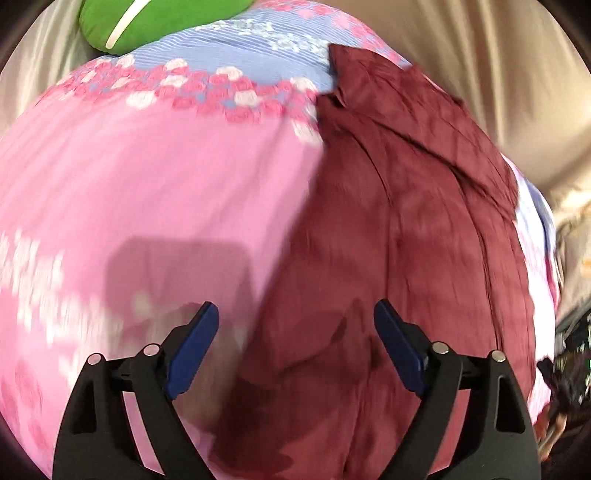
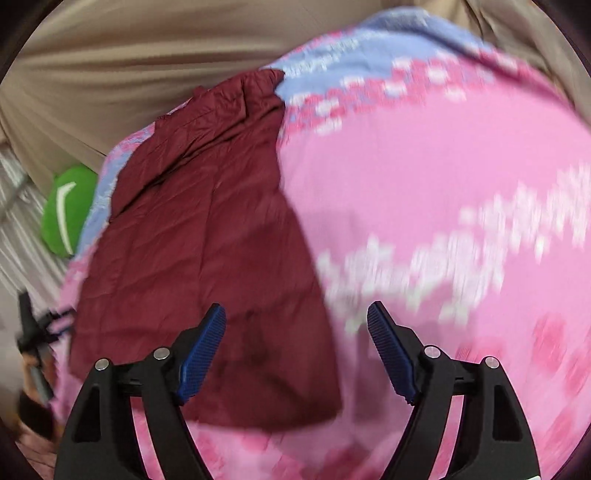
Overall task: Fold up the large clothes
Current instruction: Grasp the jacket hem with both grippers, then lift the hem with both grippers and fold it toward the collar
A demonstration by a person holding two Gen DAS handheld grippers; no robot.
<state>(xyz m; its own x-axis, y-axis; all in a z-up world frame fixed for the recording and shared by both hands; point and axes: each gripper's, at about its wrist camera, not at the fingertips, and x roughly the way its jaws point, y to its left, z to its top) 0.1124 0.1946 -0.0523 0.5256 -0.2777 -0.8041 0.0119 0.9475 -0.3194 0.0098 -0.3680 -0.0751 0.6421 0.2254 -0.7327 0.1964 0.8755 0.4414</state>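
A dark red garment lies folded in a long strip on a pink bedsheet with a flowered blue band. In the left wrist view my left gripper hangs open just above the garment's near left edge, nothing between its blue pads. From the right wrist the same garment lies to the left. My right gripper is open over its near right edge, where red cloth meets pink sheet. Its blue pads hold nothing. Both views are blurred by motion.
A green cushion with a white stripe rests at the sheet's far edge, also seen as the green cushion. Beige curtain hangs behind the bed. The other gripper's dark frame shows at the left edge of the right wrist view.
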